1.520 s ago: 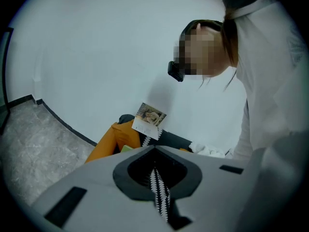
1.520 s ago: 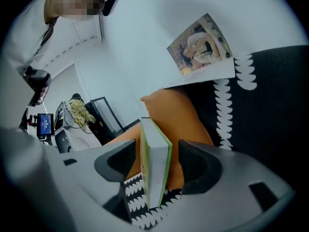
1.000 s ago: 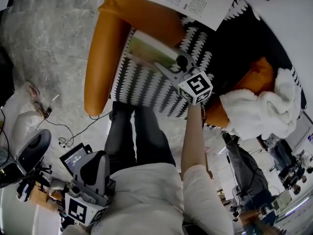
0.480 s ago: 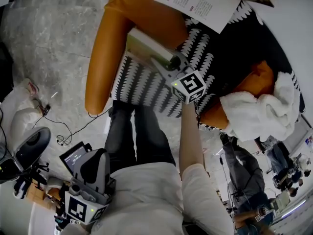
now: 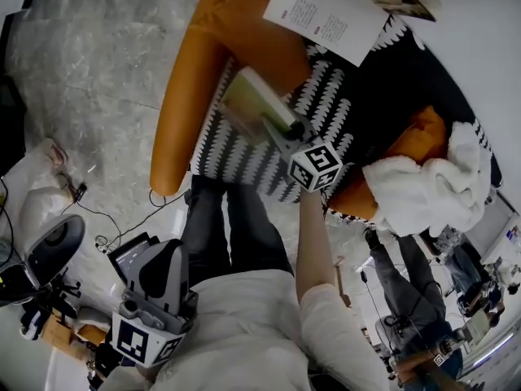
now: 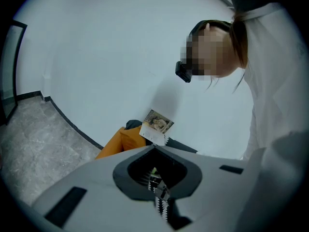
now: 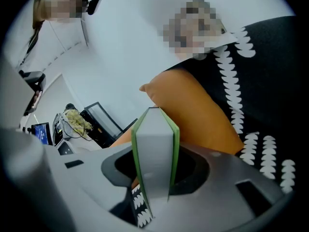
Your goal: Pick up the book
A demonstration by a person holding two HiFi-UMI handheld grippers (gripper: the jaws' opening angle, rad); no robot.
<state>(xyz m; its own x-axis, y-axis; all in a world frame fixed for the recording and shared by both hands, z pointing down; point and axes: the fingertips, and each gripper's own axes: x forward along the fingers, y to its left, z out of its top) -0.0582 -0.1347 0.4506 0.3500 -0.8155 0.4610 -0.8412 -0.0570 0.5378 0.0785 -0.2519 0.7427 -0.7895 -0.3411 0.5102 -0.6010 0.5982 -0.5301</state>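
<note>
Right gripper (image 5: 273, 127), jaws just closing, clamps the green book (image 5: 248, 100) over the orange chair (image 5: 181, 112). Left gripper (image 5: 163, 261), well off the chair, seems closed and empty.

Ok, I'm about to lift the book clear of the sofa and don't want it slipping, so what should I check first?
1. Book between the right gripper's jaws: ok; they have just been closing on it.
2. Grip holds firm: cannot tell; it takes only the near end.
3. Book free of the patterned throw: cannot tell; its far end is tilted up, and the near end hides the contact.
4. Open booklet out of the path: ok; it lies apart, further back.
5. Left gripper clear: ok; low at the person's side, empty.
</note>
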